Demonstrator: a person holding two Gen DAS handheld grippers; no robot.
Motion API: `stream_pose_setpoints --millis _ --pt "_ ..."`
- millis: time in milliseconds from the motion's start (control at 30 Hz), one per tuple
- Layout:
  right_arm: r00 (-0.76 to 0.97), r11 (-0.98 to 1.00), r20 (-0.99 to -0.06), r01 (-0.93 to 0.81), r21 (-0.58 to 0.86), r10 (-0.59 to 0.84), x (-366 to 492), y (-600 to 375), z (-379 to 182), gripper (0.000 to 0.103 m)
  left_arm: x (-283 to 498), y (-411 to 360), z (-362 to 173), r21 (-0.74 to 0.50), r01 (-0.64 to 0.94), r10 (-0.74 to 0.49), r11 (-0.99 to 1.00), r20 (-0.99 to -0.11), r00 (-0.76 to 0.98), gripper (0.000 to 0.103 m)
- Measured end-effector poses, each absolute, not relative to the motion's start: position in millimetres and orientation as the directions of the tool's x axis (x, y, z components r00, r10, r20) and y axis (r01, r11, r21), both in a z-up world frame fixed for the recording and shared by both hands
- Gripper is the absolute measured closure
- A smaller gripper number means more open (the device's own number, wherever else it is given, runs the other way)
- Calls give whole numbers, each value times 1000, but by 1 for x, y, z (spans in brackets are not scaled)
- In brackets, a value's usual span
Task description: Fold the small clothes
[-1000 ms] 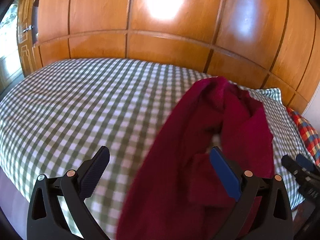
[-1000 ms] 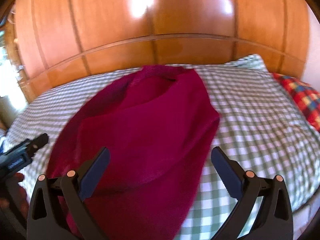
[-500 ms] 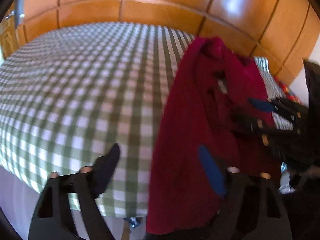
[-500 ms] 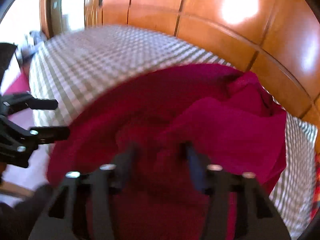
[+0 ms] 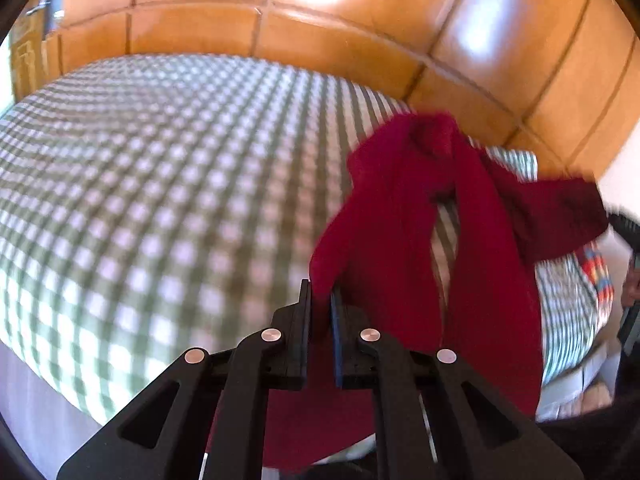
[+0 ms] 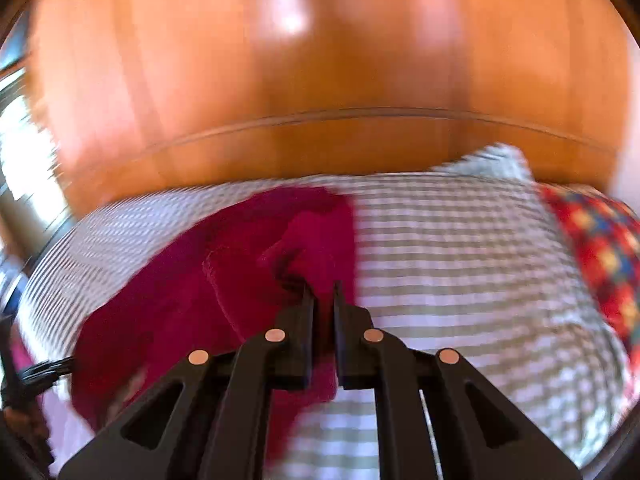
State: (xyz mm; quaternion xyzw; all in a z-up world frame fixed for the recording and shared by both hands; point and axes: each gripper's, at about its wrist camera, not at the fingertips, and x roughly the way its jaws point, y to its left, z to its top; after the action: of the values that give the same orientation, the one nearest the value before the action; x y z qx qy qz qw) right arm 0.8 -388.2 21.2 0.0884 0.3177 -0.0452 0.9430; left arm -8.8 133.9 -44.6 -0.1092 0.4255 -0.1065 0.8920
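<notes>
A dark red garment (image 5: 400,216) lies on the green checked bed (image 5: 160,184), bunched and lifted at its near end. My left gripper (image 5: 320,296) is shut on one edge of it, the cloth pinched between the pads. In the right wrist view the same garment (image 6: 180,296) spreads to the left, and my right gripper (image 6: 322,292) is shut on another bunched part of it. The right gripper's body shows at the far right edge of the left wrist view (image 5: 628,240). Both views are motion-blurred.
A glossy wooden headboard wall (image 5: 320,40) runs behind the bed. A checked pillow (image 6: 488,160) and a red multicoloured cloth (image 6: 600,248) lie at the bed's right side. The bed's near edge (image 5: 60,380) drops off at lower left.
Both grippers were open a second ago; each has since closed on the red garment and lifted it, pulling the cloth up off the bed.
</notes>
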Motion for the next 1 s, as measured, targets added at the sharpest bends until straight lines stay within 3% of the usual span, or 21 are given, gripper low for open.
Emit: stream_pose_setpoints --millis 233,333,400,433,467,500,533,567,600,733,833,1000 --pt "671 873 -674 482 79 -309 28 -523 -2 96 52 168 -2 -149 -74 -52 986 -700 713 96" --pt "622 832 -695 551 60 -362 37 -551 -10 95 91 183 4 -140 -178 29 974 -702 711 95" --pt "613 821 -698 568 62 -371 36 -556 -14 80 108 184 5 -137 -230 66 963 -710 701 91" --pt "622 820 -691 567 73 -368 31 -554 -14 47 114 182 6 -132 -247 84 960 -706 704 91" --pt "639 823 -679 560 90 -361 28 -550 -13 29 117 179 7 -132 -245 84 961 -702 708 89" --pt "652 832 -671 546 96 -351 22 -545 -12 29 117 177 8 -132 -236 79 963 -699 711 74" --pt "662 854 -684 509 109 -307 16 -537 -15 29 115 172 8 -127 -228 79 965 -692 718 47" --pt "669 871 -702 469 144 -244 11 -529 -18 29 112 170 8 -120 -227 87 967 -678 729 36" --pt "676 885 -720 420 202 -157 4 -522 -24 29 107 168 9 -111 -226 98 968 -660 745 32" --pt "554 862 -752 112 494 359 -26 -451 -65 30 91 158 -3 -89 -182 77 979 -672 737 32" --pt "332 765 -718 -14 644 611 -53 -385 -105 33 76 155 -12 -125 -148 23 981 -685 728 32" --pt "127 668 -661 -17 744 739 -77 -318 -147 38 53 146 -28 -188 -103 -63 977 -713 699 32"
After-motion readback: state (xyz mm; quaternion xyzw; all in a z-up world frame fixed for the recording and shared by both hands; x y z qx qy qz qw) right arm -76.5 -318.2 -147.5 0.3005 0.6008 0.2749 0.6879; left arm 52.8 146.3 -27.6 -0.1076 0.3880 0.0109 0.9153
